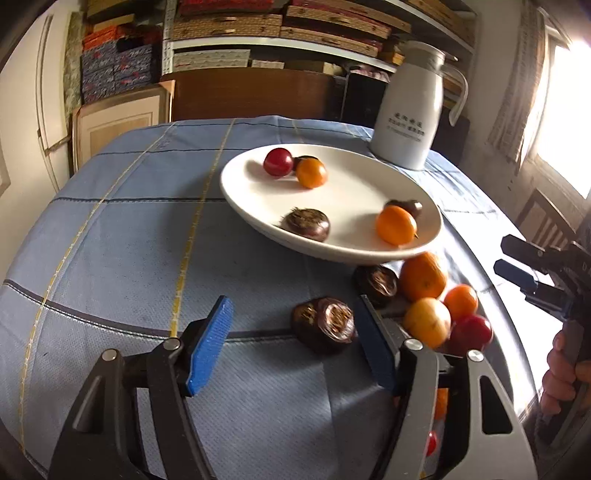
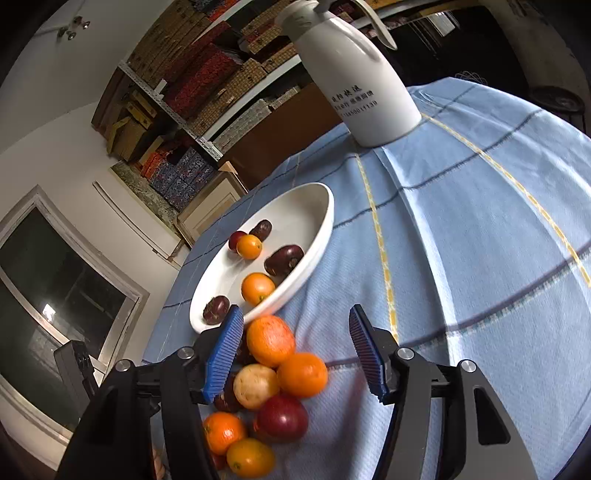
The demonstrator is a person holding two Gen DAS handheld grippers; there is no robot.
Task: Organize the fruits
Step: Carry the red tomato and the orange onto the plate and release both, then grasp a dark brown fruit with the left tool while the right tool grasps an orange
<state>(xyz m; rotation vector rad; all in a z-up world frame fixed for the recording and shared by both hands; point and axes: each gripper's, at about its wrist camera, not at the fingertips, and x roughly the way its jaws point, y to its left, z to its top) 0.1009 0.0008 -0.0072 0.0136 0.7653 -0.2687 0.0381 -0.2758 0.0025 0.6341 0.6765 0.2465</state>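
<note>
White shallow ceramic plate (image 1: 424, 192): partly filled. Left gripper (image 1: 291, 343), right gripper (image 2: 295, 350): fingers half-open, empty. Next: grasp loose fruit beside plate.

white plate (image 1: 243, 184), blue checked cloth (image 1: 129, 240)

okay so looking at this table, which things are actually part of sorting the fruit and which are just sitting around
Part of the job:
- white plate with six pieces already in it
- loose fruit pile on the cloth beside the plate
- dark fruit between the open left claw fingers, not gripped
- right claw, open over the pile

Just lying about:
- white jug
- blue tablecloth
- shelves of boxes
</note>
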